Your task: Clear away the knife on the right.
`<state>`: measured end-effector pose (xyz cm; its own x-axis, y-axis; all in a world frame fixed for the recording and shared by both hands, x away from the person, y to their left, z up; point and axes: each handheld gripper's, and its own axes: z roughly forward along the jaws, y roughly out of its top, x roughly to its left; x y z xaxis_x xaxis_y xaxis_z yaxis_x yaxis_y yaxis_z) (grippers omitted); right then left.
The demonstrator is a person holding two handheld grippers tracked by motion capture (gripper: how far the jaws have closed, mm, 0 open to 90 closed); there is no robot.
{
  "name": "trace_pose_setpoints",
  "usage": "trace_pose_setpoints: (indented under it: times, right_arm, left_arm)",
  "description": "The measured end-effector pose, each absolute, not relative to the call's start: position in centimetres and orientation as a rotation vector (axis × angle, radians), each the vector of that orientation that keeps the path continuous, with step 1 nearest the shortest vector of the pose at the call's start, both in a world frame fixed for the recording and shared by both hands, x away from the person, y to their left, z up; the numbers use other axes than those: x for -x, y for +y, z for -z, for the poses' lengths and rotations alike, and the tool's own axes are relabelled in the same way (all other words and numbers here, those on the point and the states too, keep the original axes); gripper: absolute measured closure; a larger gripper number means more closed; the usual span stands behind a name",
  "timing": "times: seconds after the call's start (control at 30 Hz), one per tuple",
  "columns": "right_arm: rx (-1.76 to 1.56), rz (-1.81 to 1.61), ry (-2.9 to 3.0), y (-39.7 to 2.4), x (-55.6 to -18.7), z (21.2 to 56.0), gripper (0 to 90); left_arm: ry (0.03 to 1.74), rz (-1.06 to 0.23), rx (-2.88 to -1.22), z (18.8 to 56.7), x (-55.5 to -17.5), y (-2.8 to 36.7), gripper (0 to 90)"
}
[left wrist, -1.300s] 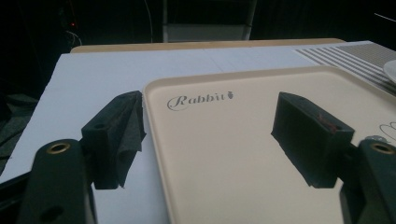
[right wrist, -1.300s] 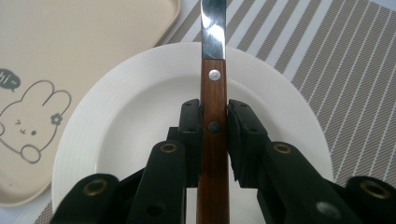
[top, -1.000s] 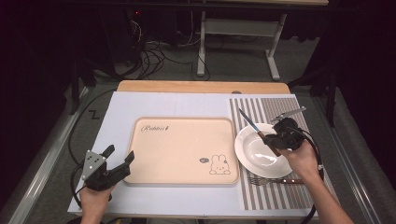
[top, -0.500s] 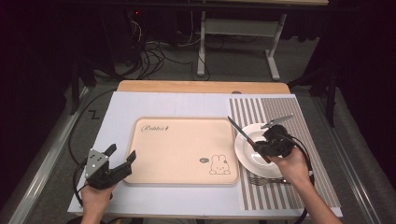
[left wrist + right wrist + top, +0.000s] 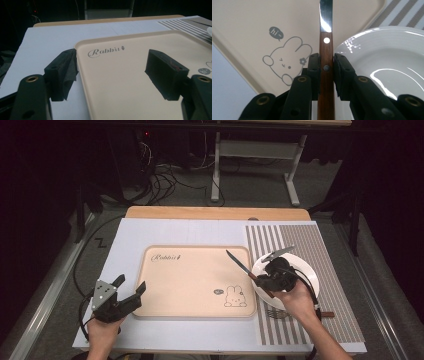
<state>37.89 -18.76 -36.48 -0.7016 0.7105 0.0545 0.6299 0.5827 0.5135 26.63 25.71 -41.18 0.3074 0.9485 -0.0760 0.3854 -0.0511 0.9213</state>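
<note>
My right hand-held gripper (image 5: 327, 66) is clamped on the wooden handle of the knife (image 5: 326, 50), holding it over the edge between the beige tray (image 5: 190, 280) and the white plate (image 5: 305, 272). My left hand-held gripper (image 5: 112, 70) gapes wide, empty, at the tray's near left corner.

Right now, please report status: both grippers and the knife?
Right gripper shut on knife, above tray edge and plate. Left gripper open, beside tray. Nothing blocking.

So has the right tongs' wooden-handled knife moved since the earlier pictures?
Yes. The wooden-handled knife has shifted left, off the round white plate and over the beige rabbit tray.
</note>
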Motion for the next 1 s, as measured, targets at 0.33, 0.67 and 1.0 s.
trace_pose_setpoints:
  times: [0.33,0.67,1.0]
  right_arm:
    - [-1.103,-0.756,2.711,-16.3,-37.6,37.6,78.6]
    - [-1.069,-0.743,2.729,-14.9,-37.4,38.4,78.5]
    - [-1.069,-0.715,2.747,-13.8,-37.7,39.6,78.4]
  left_arm:
    - [1.245,-0.743,-1.615,41.2,-26.6,25.8,26.0]
    - [1.250,-0.739,-1.608,41.2,-26.6,25.8,26.0]
    - [1.254,-0.742,-1.607,41.2,-26.6,25.9,26.0]
